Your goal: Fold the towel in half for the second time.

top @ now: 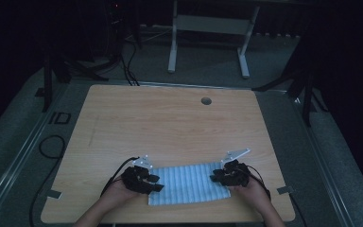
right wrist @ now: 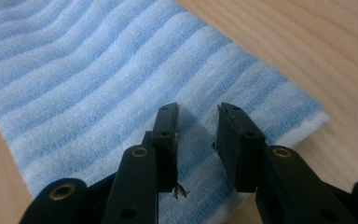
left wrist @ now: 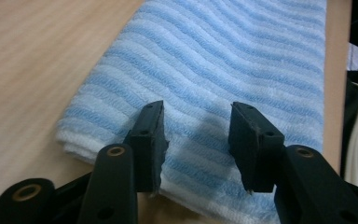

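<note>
Here a folded blue-and-white striped towel [top: 187,184] lies flat on the wooden tabletop [top: 170,127], close to its near edge and about midway between the near corners. The left gripper [top: 155,182] sits at the towel's left end and the right gripper [top: 216,177] at its right end, each held in a hand [top: 118,191] coming in from the near edge; the other hand [top: 250,189] grips the right one. In the left gripper view the jaws stand apart over the towel's [left wrist: 223,70] layered edge, with striped cloth showing in the gap between them. In the right gripper view the jaws are likewise apart above the towel [right wrist: 98,79] near one of its corners, with a few loose threads hanging from one pad. The rest of the tabletop is bare wood, apart from a round cable hole [top: 206,100] near the far edge. Beyond the far edge stands a white table frame [top: 208,33] on grey floor, and black cables [top: 52,146] loop beside the left edge.
</note>
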